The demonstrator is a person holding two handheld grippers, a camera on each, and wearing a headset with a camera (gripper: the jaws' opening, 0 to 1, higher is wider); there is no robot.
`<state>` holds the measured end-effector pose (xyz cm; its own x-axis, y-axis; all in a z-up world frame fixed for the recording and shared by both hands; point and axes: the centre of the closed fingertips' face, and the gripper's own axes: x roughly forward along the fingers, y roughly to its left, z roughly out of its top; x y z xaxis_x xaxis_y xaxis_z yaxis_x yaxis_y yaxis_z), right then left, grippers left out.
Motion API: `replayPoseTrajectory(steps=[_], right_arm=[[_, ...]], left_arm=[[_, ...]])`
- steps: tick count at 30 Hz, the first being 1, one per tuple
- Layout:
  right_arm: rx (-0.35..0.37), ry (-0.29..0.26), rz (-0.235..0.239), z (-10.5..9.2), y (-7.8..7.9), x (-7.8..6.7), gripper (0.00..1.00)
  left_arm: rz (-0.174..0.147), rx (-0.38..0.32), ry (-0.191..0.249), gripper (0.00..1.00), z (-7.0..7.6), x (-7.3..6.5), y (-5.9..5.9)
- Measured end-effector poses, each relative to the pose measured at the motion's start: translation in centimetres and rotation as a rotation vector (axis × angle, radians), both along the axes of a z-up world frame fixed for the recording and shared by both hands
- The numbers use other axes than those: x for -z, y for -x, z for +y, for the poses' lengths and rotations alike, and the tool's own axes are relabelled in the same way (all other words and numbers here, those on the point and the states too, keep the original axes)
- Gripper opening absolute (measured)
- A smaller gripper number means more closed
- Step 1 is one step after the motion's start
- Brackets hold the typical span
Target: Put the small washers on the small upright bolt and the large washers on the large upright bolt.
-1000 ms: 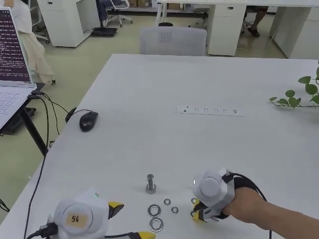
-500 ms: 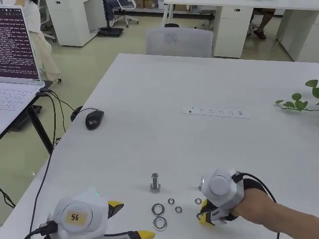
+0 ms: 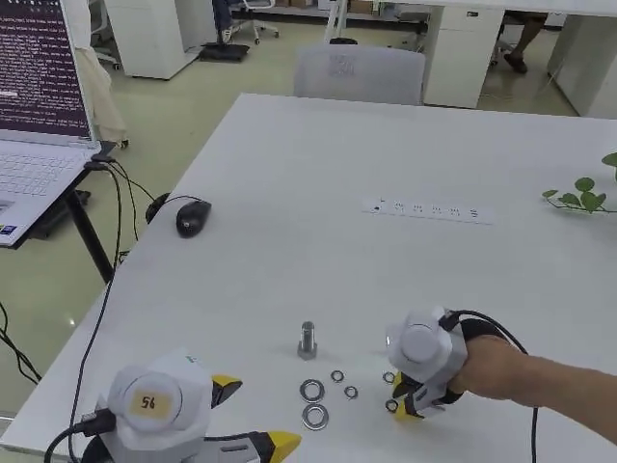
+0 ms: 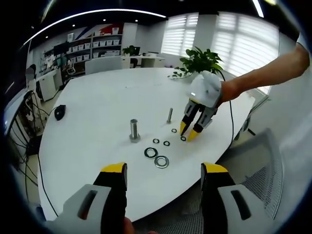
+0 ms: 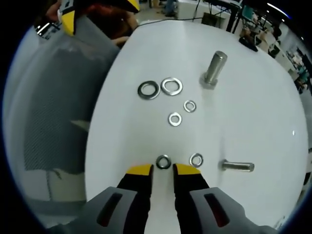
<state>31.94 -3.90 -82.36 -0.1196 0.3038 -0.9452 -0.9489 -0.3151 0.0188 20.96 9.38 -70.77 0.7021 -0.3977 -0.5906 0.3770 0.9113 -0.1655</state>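
Note:
The large upright bolt stands near the table's front edge, and the thin small bolt stands beyond it. Two large washers lie flat in front of the large bolt. Several small washers lie scattered beside them. My right gripper is low over the table, narrowly open. One small washer lies flat just ahead of its tips. My left gripper hovers wide open and holds nothing.
A power strip lies further back on the white table. A black mouse sits near the left edge, with a laptop on a stand beside it. A plant reaches in at the right. A grey chair stands at the far end.
The head camera has shifted, so the whole picture has slid. Both grippers, the bolts and the washers keep their places relative to each other.

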Motion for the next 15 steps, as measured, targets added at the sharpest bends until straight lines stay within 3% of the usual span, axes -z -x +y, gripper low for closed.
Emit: replayPoseTrajectory(steps=[11,15], right_arm=[[-0.003,-0.016,-0.013,0.21,-0.07,0.04,0.16],[-0.036,-0.021,-0.021,0.21,0.07,0.06,0.17]], left_arm=[[-0.003,-0.014,0.006,0.6,0.37,0.13,0.05],[-0.006,-0.016,0.007,0.6,0.42,0.03,-0.1]])
